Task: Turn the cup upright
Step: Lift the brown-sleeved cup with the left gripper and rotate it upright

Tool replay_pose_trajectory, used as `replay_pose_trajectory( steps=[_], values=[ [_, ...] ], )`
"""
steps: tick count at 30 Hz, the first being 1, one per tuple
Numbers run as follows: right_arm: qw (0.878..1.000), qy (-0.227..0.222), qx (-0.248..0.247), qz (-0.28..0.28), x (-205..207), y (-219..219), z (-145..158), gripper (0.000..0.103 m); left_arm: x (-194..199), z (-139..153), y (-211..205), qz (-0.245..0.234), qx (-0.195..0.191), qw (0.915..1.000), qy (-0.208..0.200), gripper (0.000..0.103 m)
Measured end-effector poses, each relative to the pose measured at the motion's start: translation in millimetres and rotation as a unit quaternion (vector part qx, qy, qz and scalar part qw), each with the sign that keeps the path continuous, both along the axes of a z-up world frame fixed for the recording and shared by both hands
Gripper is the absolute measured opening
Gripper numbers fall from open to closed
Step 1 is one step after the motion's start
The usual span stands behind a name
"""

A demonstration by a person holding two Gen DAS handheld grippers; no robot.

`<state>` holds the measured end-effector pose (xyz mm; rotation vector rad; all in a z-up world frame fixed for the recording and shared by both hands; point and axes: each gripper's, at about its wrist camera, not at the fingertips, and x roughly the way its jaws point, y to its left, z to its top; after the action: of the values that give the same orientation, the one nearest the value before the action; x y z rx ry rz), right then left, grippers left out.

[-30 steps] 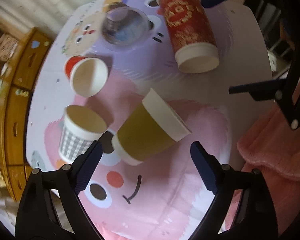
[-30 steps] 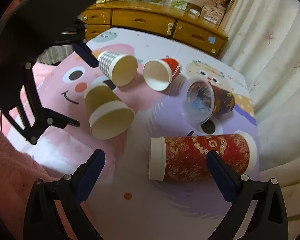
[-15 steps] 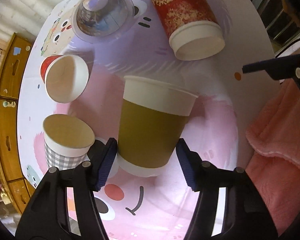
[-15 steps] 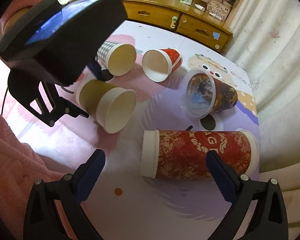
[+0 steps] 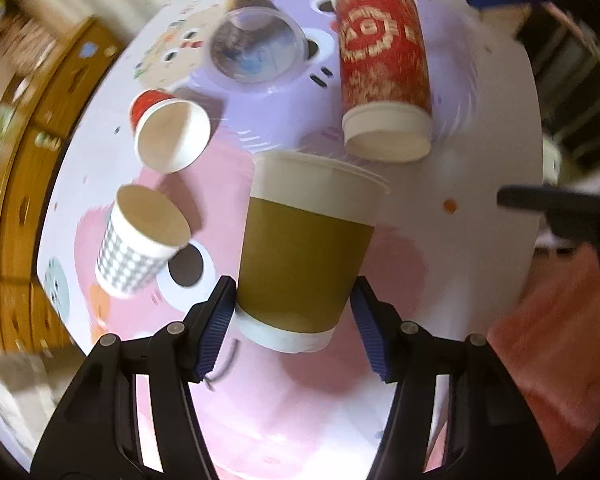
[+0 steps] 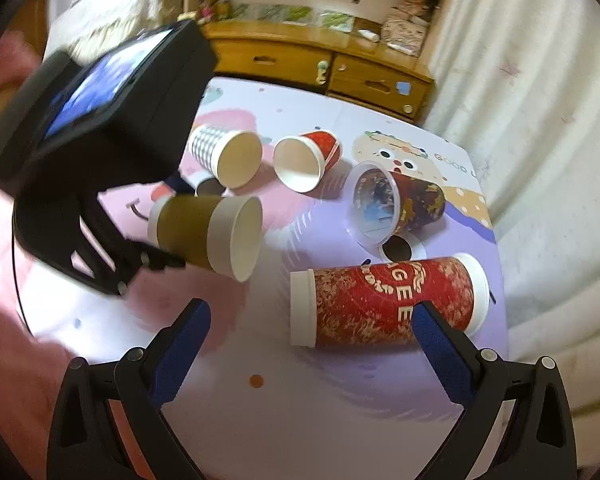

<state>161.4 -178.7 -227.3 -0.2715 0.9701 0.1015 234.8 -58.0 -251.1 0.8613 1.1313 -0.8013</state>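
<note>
So the left gripper is clamping the brown cup near its base, jaws pinched in on both sides of it. The cup is being held up off the surface and, judging by the right wrist view, it's lying roughly sideways in the air with its open mouth pointing toward the middle of the mat. I'd say the pick-up part is done and the turning part is what's happening now.

Next move, as I read it: rotate the wrist until the white base points down, lower it onto a bare patch of the surface, then let go. The spot needs to be away from the other cups so nothing gets knocked.

The right gripper is hanging with jaws spread wide, holding nothing, hovering just over the tall red cup.

Cup count: five total. One brown in the air, and four lying on their sides: one tall red, one small red cup, one checked cup, and one dark cup with a clear lid.
</note>
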Motion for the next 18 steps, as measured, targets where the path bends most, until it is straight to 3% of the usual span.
replay_pose_trajectory(
  steps=[5,9,14,18],
  values=[
    [0.997,-0.006,0.057,-0.042,-24.6,-6.6,20.0,0.102,-32.7,14.8,4.3,0.075,-0.038,0.9962,-0.02,0.056],
    [0.992,0.001,0.099,-0.079,-42.6,-14.0,33.0,0.102,-58.0,24.7,10.8,0.151,-0.062,0.9864,-0.016,0.056],
    [0.978,0.023,0.166,-0.121,-53.8,-31.9,48.8,0.102,-80.8,31.4,17.8,0.255,-0.106,0.961,0.019,0.056],
    [0.964,0.061,0.219,-0.142,-52.2,-52.6,52.5,0.102,-96.7,28.5,18.9,0.333,-0.128,0.9331,0.045,0.056]
  ],
)
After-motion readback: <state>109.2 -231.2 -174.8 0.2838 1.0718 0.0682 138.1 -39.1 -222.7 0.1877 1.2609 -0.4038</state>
